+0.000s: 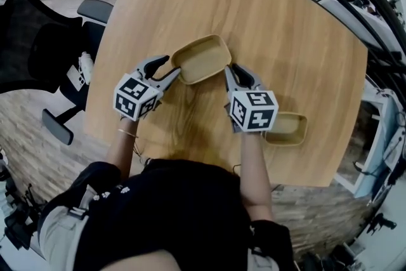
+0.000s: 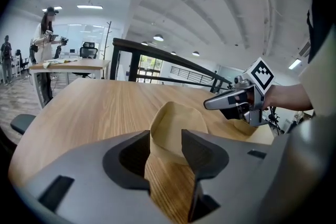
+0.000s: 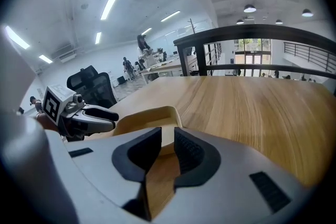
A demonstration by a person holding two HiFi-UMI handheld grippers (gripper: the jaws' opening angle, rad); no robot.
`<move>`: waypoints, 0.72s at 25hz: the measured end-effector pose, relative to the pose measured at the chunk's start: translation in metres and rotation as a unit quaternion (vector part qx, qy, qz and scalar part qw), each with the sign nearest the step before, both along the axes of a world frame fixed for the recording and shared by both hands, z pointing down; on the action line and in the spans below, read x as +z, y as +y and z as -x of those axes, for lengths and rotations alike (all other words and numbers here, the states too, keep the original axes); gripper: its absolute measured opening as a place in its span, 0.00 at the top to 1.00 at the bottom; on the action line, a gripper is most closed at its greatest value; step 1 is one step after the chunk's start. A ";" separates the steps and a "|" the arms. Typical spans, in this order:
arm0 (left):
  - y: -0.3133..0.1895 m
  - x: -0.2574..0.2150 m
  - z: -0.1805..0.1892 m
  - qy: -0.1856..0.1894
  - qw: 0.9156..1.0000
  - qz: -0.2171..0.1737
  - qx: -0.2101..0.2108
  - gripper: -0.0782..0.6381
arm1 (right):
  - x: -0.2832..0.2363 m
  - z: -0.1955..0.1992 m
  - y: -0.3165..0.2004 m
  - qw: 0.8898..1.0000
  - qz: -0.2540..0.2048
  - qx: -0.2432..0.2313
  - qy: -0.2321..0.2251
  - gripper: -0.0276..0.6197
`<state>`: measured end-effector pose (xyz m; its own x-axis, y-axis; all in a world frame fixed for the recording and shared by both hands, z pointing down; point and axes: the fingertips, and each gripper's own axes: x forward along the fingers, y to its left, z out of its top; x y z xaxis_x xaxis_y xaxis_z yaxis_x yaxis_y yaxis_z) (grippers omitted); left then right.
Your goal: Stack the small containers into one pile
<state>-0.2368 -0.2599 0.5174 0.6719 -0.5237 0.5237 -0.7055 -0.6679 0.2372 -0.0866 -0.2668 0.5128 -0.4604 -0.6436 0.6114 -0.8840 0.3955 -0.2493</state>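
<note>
**Middle container bracketed by both claws, second one left off to the near right**

The middle container (image 1: 202,60) is sat on the bench (image 1: 285,41) with its long axis running left to right, its right end angled a bit farther away. The left claw (image 1: 171,66) is spread wide at the near-left end; the corner is framed between the jaws but isn't pinched. The right claw (image 1: 236,73) is only narrowly parted at the near-right corner, the rim is seen right at the gap, and no squeeze can be made out. The second container (image 1: 288,129) is found near-right, apart from the first and close behind the right claw, so the right side is judged the nearer one for fetching it.
</note>
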 end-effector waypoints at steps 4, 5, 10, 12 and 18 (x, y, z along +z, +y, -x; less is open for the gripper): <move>-0.003 0.002 -0.001 0.005 1.000 0.006 -0.001 0.65 | 0.008 0.000 -0.003 1.000 0.014 0.003 0.005 0.79; -0.003 0.002 -0.002 0.008 1.000 0.008 -0.002 0.64 | 0.011 -0.002 -0.004 1.000 0.018 0.006 0.008 0.79; -0.005 0.010 -0.003 -0.003 1.000 0.008 0.001 0.65 | 0.025 -0.002 -0.009 1.000 0.027 0.013 0.008 0.79; -0.006 0.013 -0.001 -0.009 1.000 0.006 -0.001 0.65 | 0.026 0.000 -0.010 0.999 0.029 0.017 0.002 0.79; -0.007 0.016 -0.004 0.004 1.000 0.018 -0.005 0.65 | 0.029 -0.001 -0.010 0.997 0.049 0.040 -0.040 0.79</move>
